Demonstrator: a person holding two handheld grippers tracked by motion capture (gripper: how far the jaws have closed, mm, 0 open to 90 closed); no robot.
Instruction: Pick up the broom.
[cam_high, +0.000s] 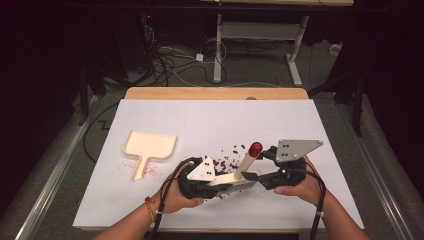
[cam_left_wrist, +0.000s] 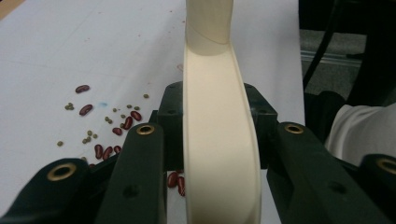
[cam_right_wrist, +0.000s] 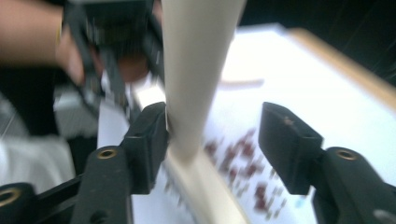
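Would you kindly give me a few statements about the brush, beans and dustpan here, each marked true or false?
1. The left hand-held gripper is shut on the cream brush. True.
2. The dustpan is full of beans. False: it lies empty; the beans are scattered on the white table.
3. The right hand-held gripper stands open around the brush handle. True.
4. The brush handle has a blue tip. False: it is red.

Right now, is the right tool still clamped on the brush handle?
No, open. In the right gripper view the right tool has one pad beside the cream brush handle and the other pad well clear of it.
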